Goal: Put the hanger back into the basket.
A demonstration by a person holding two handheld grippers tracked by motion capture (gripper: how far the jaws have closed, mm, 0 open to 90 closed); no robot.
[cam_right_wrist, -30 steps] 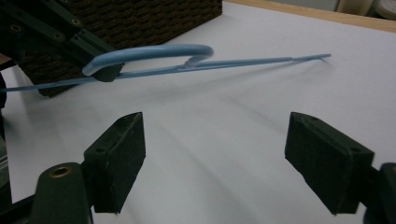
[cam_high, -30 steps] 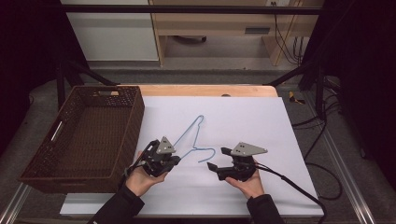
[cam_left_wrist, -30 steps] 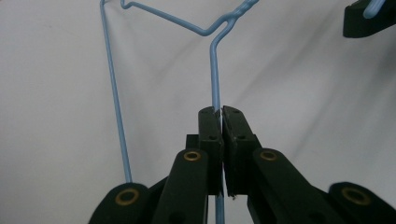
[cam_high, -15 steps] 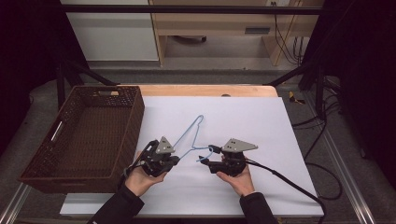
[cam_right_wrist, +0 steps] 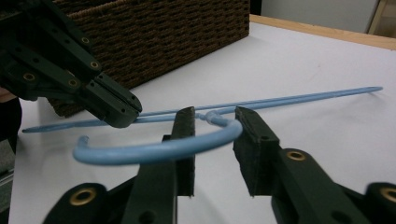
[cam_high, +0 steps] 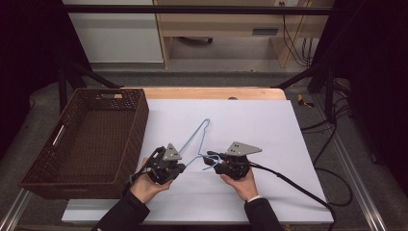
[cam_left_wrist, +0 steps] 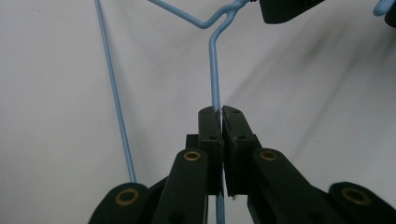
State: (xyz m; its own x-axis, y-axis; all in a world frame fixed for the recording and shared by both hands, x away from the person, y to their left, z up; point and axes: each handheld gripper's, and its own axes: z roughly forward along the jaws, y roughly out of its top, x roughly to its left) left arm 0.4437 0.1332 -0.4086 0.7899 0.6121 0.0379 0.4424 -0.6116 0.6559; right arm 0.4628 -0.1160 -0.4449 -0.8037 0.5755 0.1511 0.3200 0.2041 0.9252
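High view has a light blue wire hanger lying over the white sheet on the table, between the two hand-held grippers, with a dark wicker basket off to the left. From up there the wire is so thin you can barely trace it, and where it runs under the two tools it's covered by their bodies and grey plates, so the grips themselves are hard to read.

Left gripper view sorts out one side: its jaws are pressed together with a straight run of the hanger wire pinched between them. The wire comes out the top, goes up to the twisted neck and gets cut off by the frame edge. A second straight length runs up the left side and also leaves the frame.

Right gripper view is trickier. The hanger's hook curves across between its jaws, which have just been closing. The hook looks to be against the left jaw, but there's a clear gap to the right one, so they're apart and not clamped yet. The hook's tip is blurry in the foreground. The left gripper shows up top left there, nose on the wire, partly cropped, with the basket behind it.
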